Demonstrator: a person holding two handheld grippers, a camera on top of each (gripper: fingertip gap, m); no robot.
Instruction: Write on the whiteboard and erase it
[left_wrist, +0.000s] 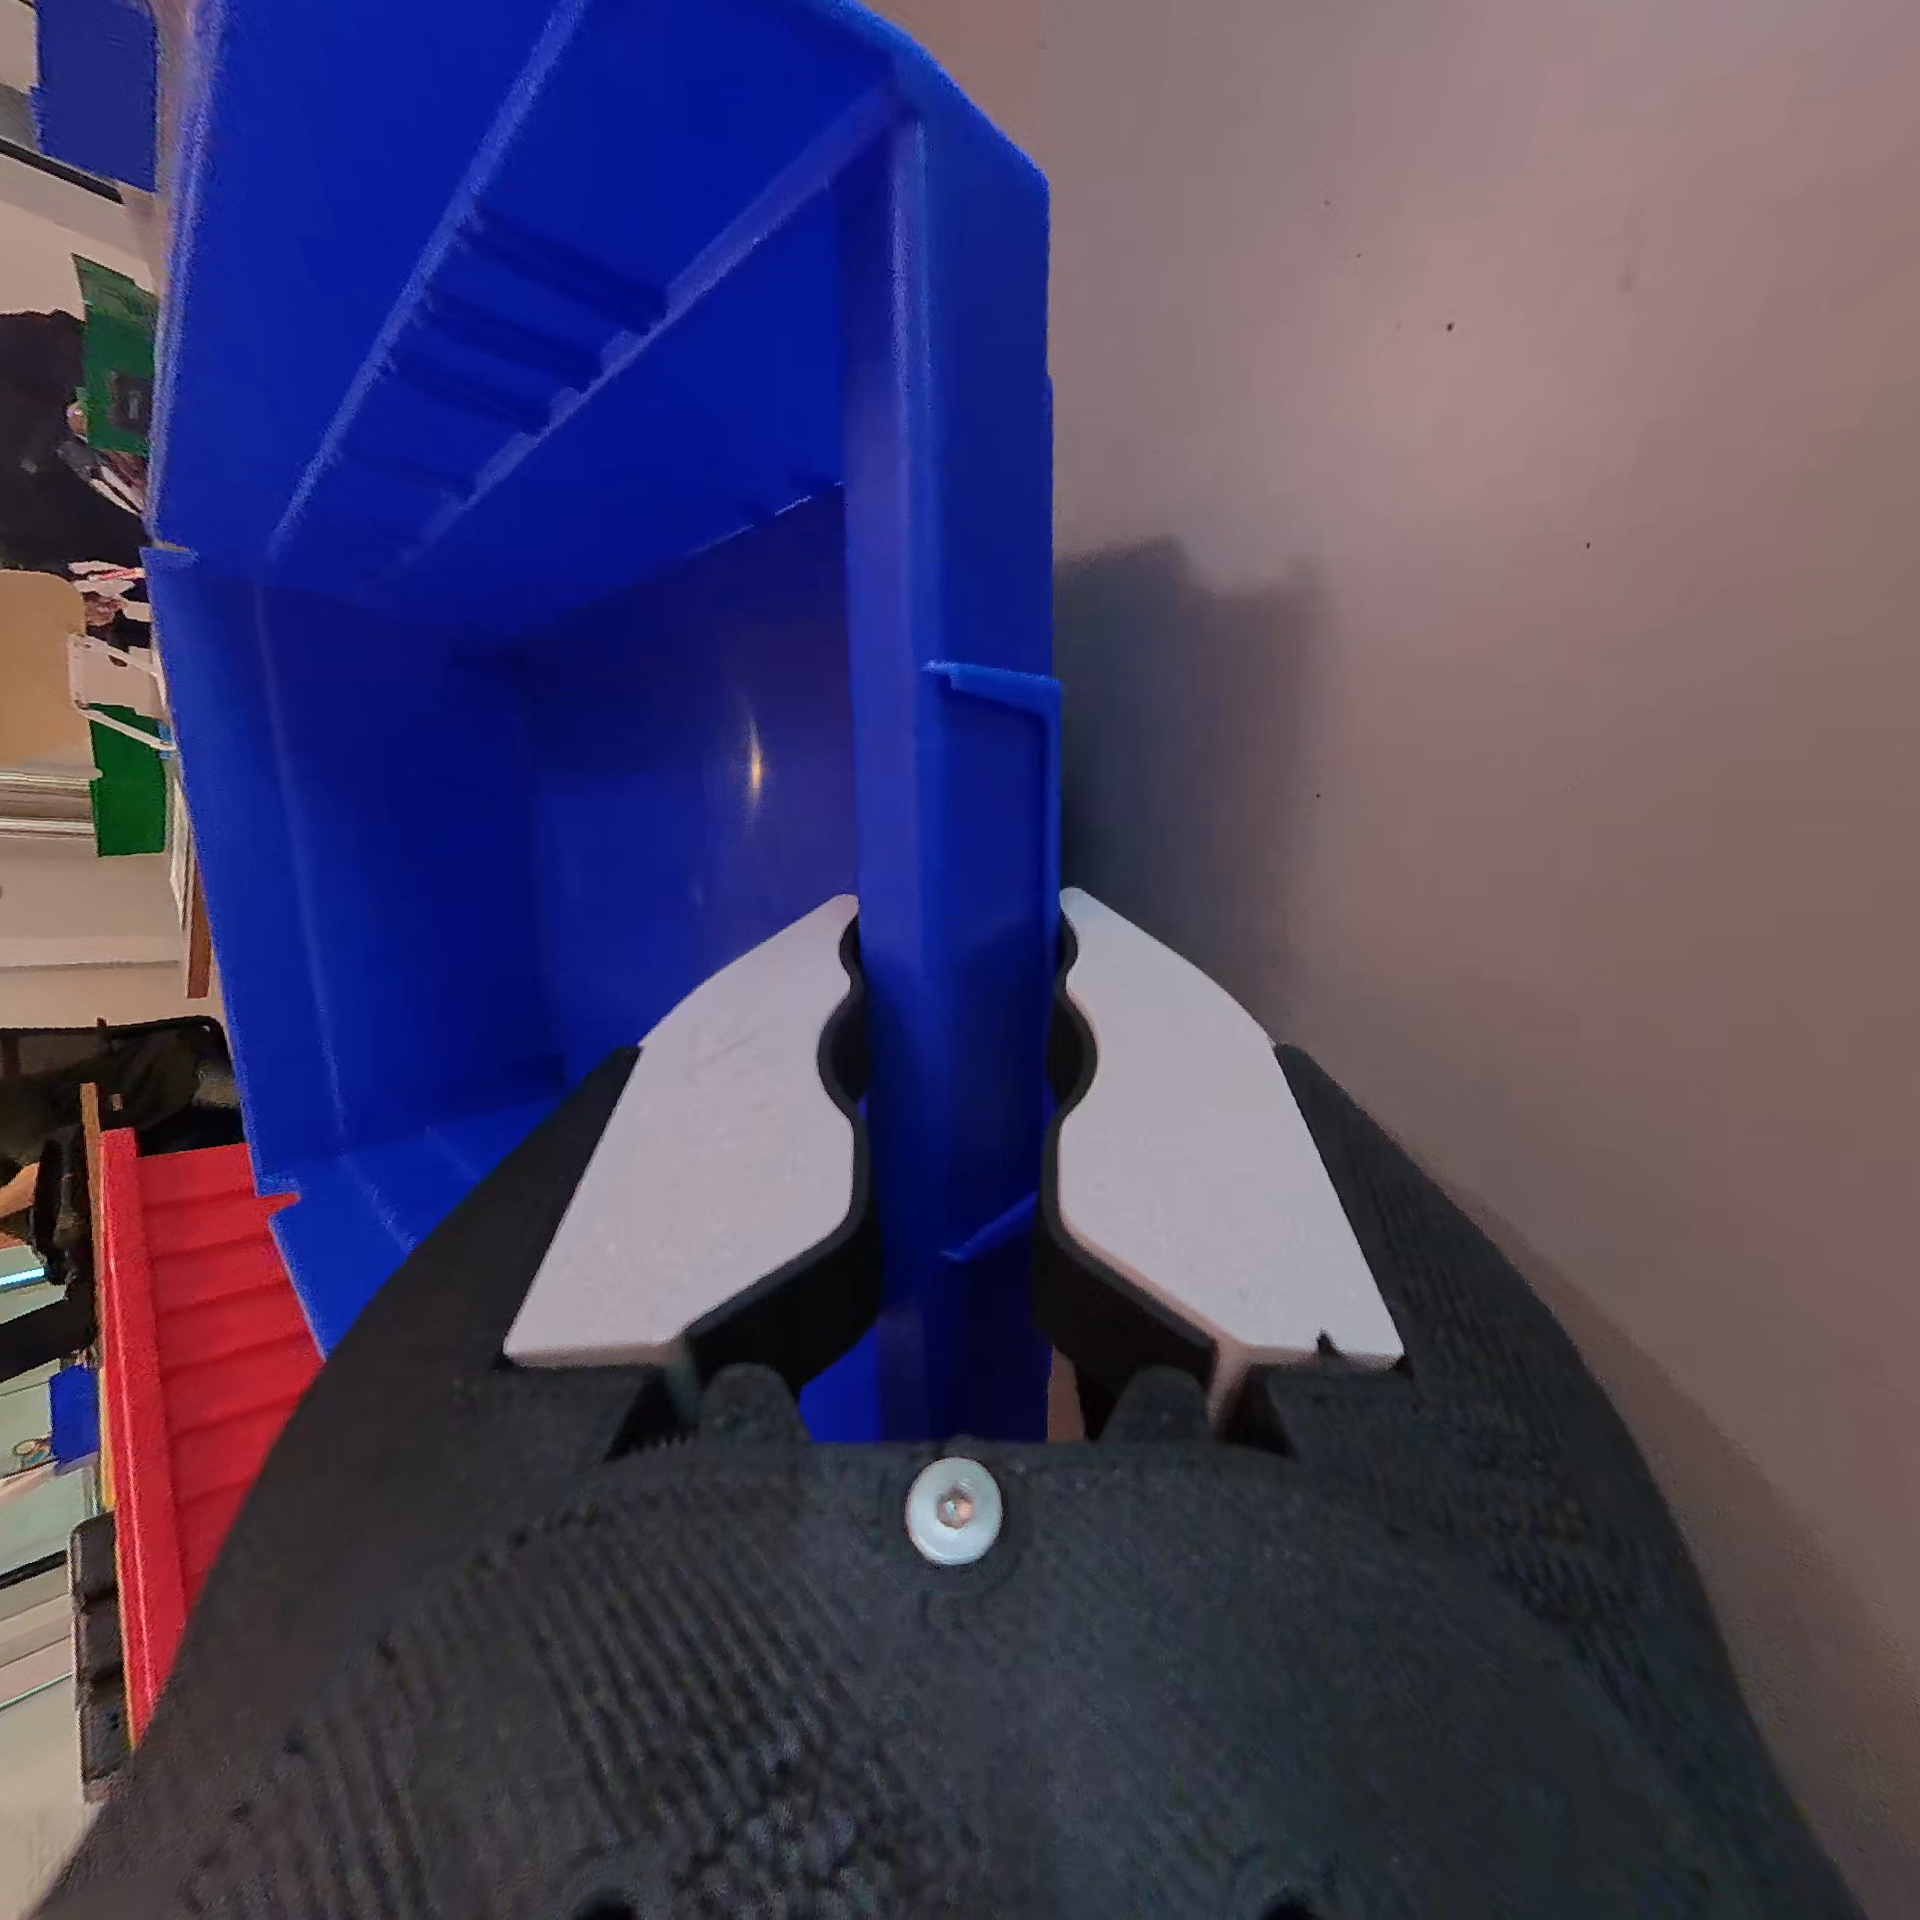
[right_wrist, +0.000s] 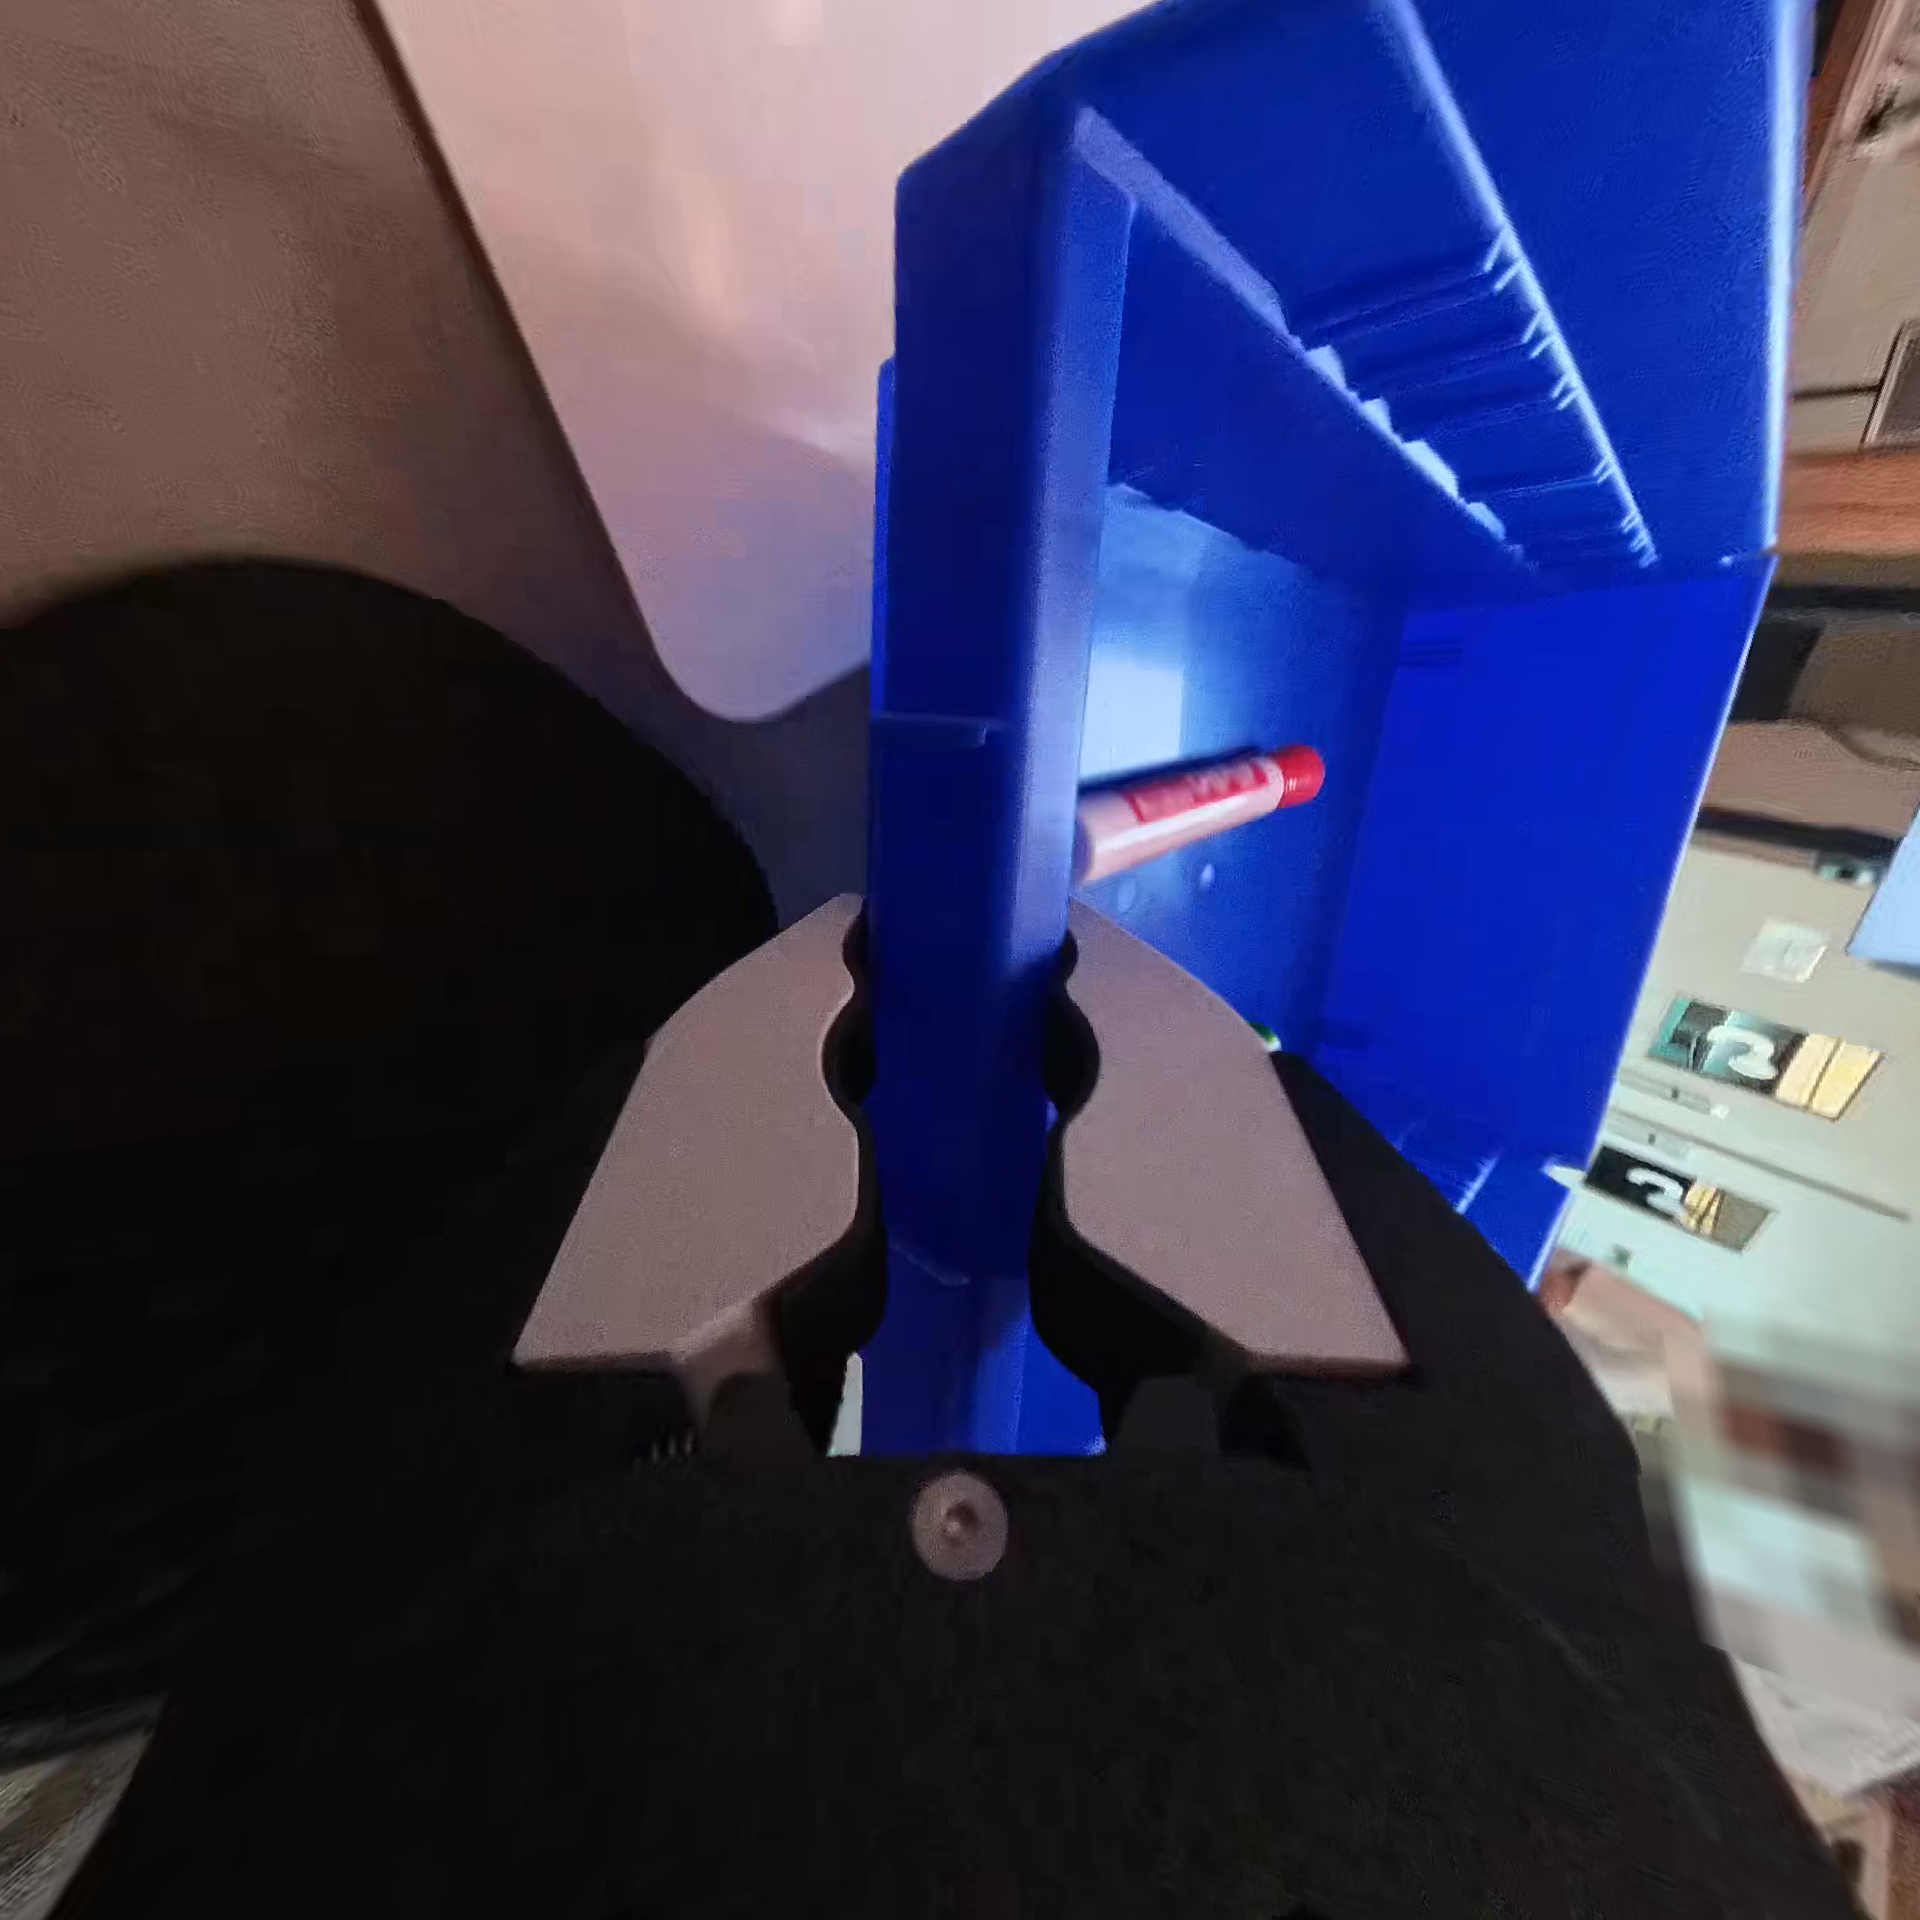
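Clamping the smooth blue plastic bin by opposite rims, both grippers' fingers press shut.

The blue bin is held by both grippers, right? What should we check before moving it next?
1. Left gripper shut on the blue bin wall, pads pressing both sides: ok.
2. Right gripper shut on the bin's other wall: ok.
3. Red-capped marker inside the bin: ok.
4. Eraser in the bin: cannot tell.
5. Whiteboard within reach: cannot tell, none in view.
6. Red bin beside the blue bin clear of the path: cannot tell.
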